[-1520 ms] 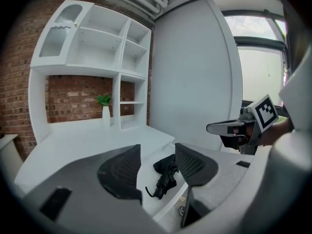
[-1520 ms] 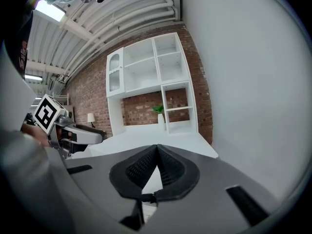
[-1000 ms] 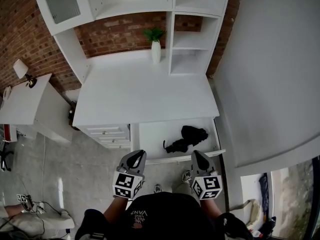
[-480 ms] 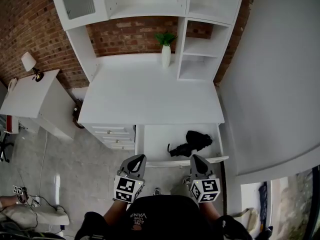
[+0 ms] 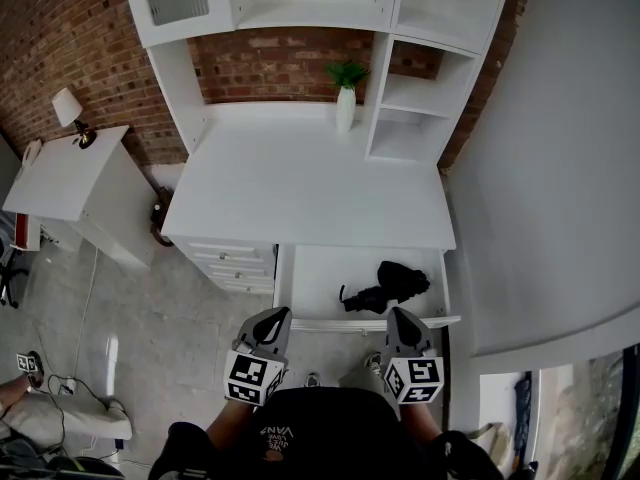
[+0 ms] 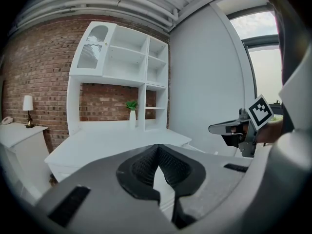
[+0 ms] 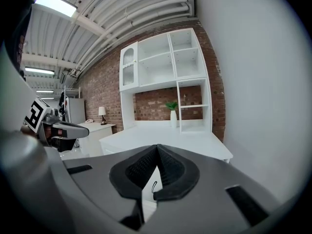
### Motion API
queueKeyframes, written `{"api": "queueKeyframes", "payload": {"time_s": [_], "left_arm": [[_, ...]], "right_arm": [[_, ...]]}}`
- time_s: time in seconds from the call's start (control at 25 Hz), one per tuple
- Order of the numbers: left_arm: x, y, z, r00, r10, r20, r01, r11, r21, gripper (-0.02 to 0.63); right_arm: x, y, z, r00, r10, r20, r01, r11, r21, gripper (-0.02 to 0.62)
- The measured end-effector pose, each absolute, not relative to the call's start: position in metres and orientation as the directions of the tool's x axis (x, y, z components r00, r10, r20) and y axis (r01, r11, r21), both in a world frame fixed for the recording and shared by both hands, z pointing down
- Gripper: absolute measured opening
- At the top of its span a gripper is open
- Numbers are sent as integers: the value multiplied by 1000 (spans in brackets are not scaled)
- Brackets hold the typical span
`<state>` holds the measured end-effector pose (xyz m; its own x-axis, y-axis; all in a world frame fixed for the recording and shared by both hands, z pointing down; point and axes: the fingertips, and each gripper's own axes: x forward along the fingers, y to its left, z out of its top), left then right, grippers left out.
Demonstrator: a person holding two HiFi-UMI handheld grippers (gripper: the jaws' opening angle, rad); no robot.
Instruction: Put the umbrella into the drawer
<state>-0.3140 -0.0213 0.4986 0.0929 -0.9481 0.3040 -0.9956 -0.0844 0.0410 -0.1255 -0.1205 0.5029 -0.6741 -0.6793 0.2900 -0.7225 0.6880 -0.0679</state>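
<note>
The black folded umbrella [image 5: 390, 283] lies inside the open white drawer [image 5: 312, 286], towards its right side. Both grippers hover just in front of the drawer's front edge, apart from the umbrella. My left gripper [image 5: 275, 314] is shut with nothing in it; in the left gripper view its pads [image 6: 146, 165] meet at the tip. My right gripper [image 5: 398, 314] is also shut and empty, and its pads [image 7: 168, 172] touch in the right gripper view. Each gripper shows in the other's view: the right gripper [image 6: 229, 128] and the left gripper [image 7: 66, 128].
The white desk top [image 5: 310, 188] carries a white vase with a green plant [image 5: 346, 98] at the back, under white shelves [image 5: 410, 98]. Small closed drawers [image 5: 238, 264] sit left of the open one. A side cabinet with a lamp [image 5: 72, 118] stands left; a white wall [image 5: 560, 168] runs right.
The head view has shifted, so the desk and drawer sit further right and slightly lower in it. Both grippers stay by the drawer's front edge. The umbrella has not moved in the drawer.
</note>
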Motion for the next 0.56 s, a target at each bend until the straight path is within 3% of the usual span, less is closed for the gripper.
{"api": "queueKeyframes", "payload": {"time_s": [0.56], "left_arm": [[-311, -32, 496, 113, -950, 293, -994, -104, 46, 6]], "right_arm": [[-124, -126, 495, -672, -686, 281, -726, 685, -63, -8]]}}
